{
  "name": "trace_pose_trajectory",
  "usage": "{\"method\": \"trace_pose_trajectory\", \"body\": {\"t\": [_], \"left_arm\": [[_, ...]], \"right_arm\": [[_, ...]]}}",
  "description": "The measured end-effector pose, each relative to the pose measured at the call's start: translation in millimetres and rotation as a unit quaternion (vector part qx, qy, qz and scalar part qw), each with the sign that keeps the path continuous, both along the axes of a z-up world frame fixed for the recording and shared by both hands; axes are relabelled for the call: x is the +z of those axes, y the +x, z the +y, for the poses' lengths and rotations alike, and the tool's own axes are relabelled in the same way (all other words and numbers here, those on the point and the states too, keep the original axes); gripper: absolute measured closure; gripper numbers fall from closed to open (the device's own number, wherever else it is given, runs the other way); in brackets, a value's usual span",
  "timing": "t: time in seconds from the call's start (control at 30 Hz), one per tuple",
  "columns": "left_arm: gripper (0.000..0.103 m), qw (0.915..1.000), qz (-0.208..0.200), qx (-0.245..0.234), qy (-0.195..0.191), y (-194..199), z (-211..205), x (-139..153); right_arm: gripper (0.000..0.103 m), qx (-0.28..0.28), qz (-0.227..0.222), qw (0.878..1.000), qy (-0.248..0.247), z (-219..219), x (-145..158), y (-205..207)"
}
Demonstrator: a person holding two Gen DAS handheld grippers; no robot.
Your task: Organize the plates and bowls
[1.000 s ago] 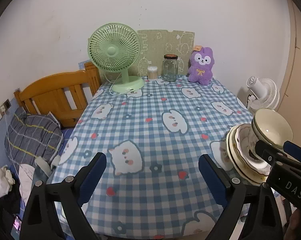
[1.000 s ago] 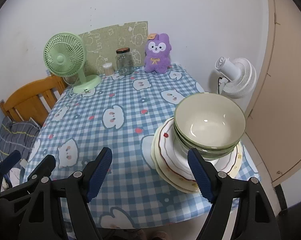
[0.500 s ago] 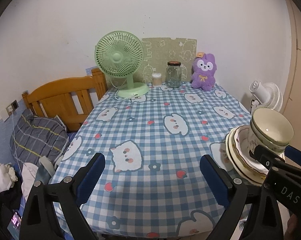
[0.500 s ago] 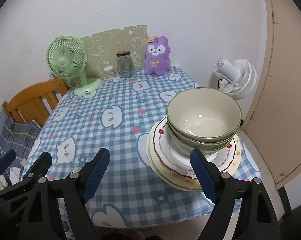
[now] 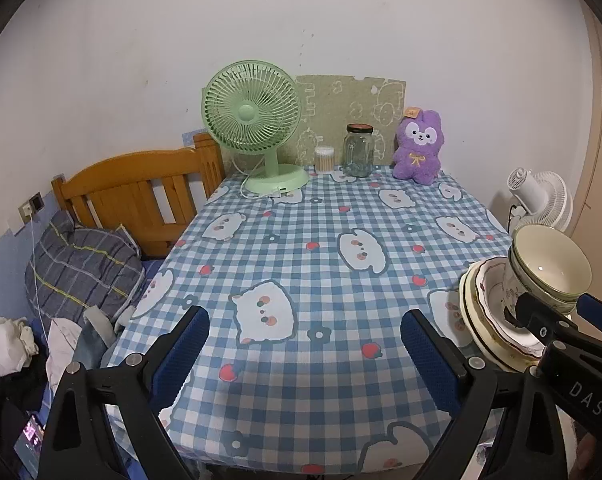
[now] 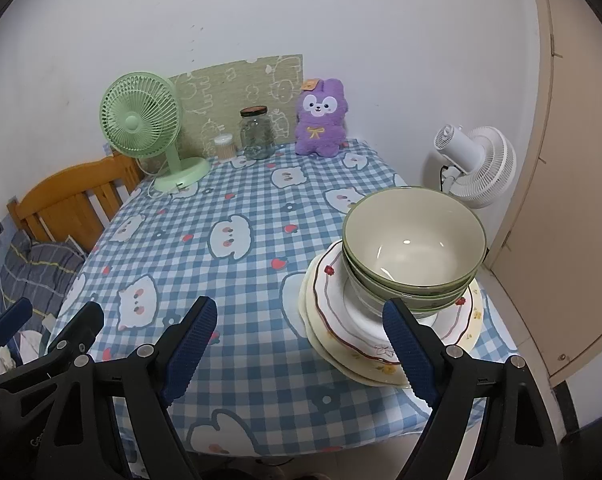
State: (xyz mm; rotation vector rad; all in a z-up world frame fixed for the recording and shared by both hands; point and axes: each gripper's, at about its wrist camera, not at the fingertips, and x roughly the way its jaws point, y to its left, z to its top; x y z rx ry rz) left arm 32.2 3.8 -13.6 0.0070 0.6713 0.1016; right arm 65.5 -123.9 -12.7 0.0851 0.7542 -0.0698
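A stack of green-rimmed bowls [image 6: 413, 248] sits on a stack of cream plates [image 6: 341, 320] at the table's front right corner; the stack also shows in the left wrist view [image 5: 549, 264]. My right gripper [image 6: 301, 344] is open and empty, held back from the table's front edge, its right finger just in front of the plates. My left gripper [image 5: 305, 348] is open and empty over the table's front edge, left of the stack. The right gripper's body hides part of the plates in the left wrist view.
On the blue checked tablecloth [image 5: 321, 240] at the back stand a green fan [image 5: 257, 120], a cotton swab box [image 5: 324, 159], a glass jar [image 5: 357, 151] and a purple plush [image 5: 417, 146]. A wooden bed frame [image 5: 141, 188] lies left. A white fan [image 6: 477, 160] and a door stand right.
Both grippers have pulled back and risen a little from the table, so more of its front edge shows. The bowls and plates have not moved. Both grippers stay open.
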Motion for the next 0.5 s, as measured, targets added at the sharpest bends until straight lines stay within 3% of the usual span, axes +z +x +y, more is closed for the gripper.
{"method": "trace_pose_trajectory", "body": {"t": [0.5], "left_arm": [[0.004, 1.0000, 0.000, -0.001, 0.001, -1.0, 1.3, 0.6]], "right_arm": [[0.016, -0.004, 0.006, 1.000, -0.003, 4.7, 2.0, -2.1]]}}
